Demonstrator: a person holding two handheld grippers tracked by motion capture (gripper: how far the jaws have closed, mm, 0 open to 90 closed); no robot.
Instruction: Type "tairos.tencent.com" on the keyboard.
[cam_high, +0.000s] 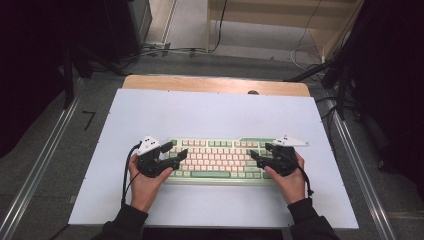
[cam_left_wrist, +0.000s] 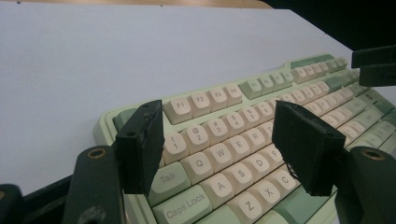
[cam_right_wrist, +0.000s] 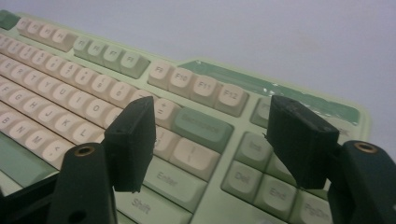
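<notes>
Item: keyboard (cam_high: 217, 159), green and cream, on the white surface (cam_high: 210, 112). We hold left tongs (cam_high: 172, 152) over its Tab end and right tongs (cam_high: 256, 155) over its Enter end, both spread, empty. We suggest lowering both evenly.

One keyboard (cam_high: 217, 158) (green and cream), two tongs (cam_high: 174, 155) (cam_high: 257, 156), one white mat (cam_high: 210, 112), one table (cam_high: 215, 84).
</notes>
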